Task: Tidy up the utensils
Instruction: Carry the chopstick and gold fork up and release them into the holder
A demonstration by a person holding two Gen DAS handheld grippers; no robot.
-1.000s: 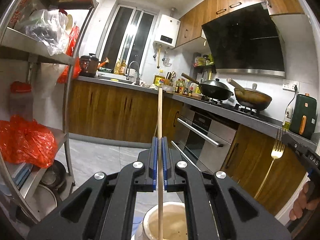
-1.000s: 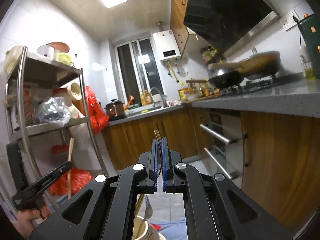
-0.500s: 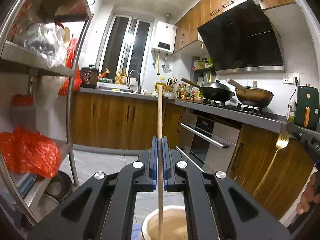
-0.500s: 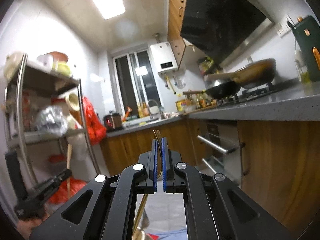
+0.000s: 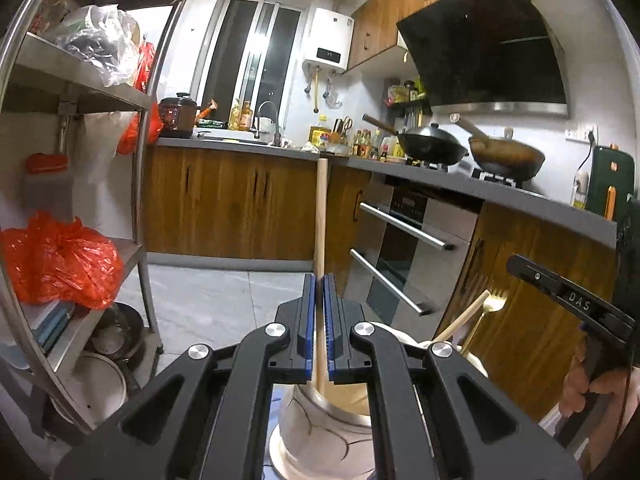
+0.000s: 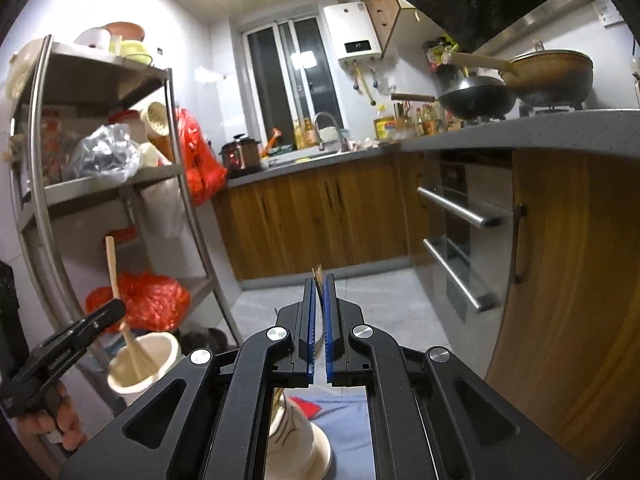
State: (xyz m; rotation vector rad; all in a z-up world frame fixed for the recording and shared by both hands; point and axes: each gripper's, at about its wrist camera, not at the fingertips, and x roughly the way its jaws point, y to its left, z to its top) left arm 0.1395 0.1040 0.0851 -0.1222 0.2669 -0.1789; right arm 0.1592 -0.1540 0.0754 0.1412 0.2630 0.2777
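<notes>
1. Left tongs (image 5: 319, 322) clenched on a wooden utensil handle (image 5: 321, 216), dead centre of the left wrist view. Handle stands near upright, top end up around the middle of the frame, lower end dipping into a cream holder (image 5: 320, 408) right below the tongs.
2. Same cream holder (image 6: 142, 364) sits lower left in the right wrist view, wooden utensil (image 6: 120, 304) poking out the top with a slight lean, pinched by the left tongs (image 6: 116, 312) coming in from the left edge. Fingers of the hand (image 6: 52, 420) wrapped on the grip at bottom left.
3. Right tongs (image 6: 319, 316) clamped on a gold fork (image 6: 318, 276), tines just peeking out above the blue pads (image 6: 307, 320), centre of frame. Stem runs down toward a second, patterned white holder (image 6: 292, 428) at bottom centre, resting on a blue-grey cloth (image 6: 352, 420). Can't tell if the fork end is touching anything inside.
4. From the left wrist view, that gold fork (image 5: 490, 308) shows lower right, beside another pale stick (image 5: 464, 320) leaning out of a holder there, right tongs (image 5: 520, 270) reaching in from the right edge.
5. Background stuff: metal shelf rack (image 6: 100, 184) on the left with red plastic bags (image 6: 140, 300), two woks (image 5: 432, 146) on the stove upper right, oven (image 5: 404, 240) under the desk (image 5: 520, 196).
</notes>
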